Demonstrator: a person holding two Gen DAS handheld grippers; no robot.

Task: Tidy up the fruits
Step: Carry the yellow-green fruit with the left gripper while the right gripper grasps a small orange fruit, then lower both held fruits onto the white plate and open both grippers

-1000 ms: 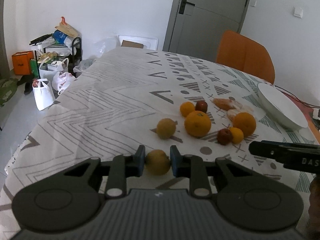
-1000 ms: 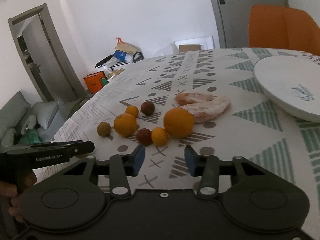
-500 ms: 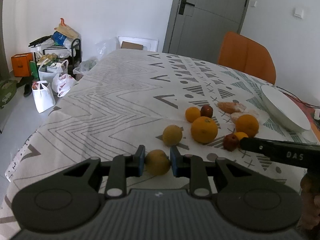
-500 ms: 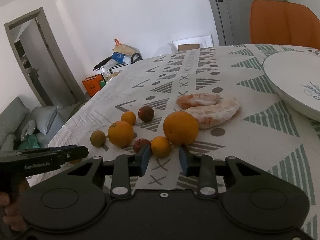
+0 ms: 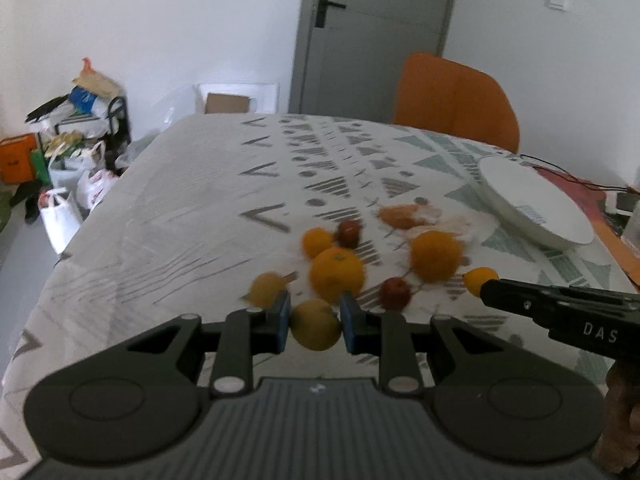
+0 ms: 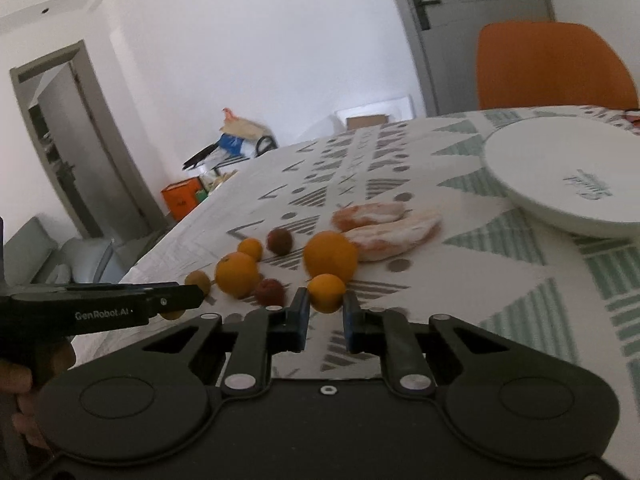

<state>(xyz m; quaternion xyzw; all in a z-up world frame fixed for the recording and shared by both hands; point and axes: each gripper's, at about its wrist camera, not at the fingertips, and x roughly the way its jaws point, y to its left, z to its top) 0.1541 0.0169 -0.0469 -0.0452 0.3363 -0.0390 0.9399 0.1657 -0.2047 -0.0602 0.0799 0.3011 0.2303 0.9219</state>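
My left gripper [image 5: 313,322] is shut on a yellow-brown fruit [image 5: 315,326] and holds it above the patterned tablecloth. My right gripper [image 6: 325,312] is shut on a small orange [image 6: 326,292], which also shows at the right gripper's tip in the left wrist view [image 5: 478,279]. On the cloth lie a big orange [image 5: 337,275], another big orange [image 5: 435,255], a small orange [image 5: 316,241], two dark red fruits [image 5: 395,293] [image 5: 349,233], a yellow-brown fruit [image 5: 265,289] and peeled citrus pieces [image 6: 386,228]. A white plate [image 6: 560,184] sits to the right.
An orange chair [image 5: 454,100] stands at the table's far side. Bags and boxes [image 5: 60,160] crowd the floor at the left wall. A grey door [image 5: 372,32] is behind. A cable [image 5: 568,176] runs past the plate.
My right gripper moved in and closed on the small orange. My left gripper, holding its fruit, lifted and moved toward the fruit group.
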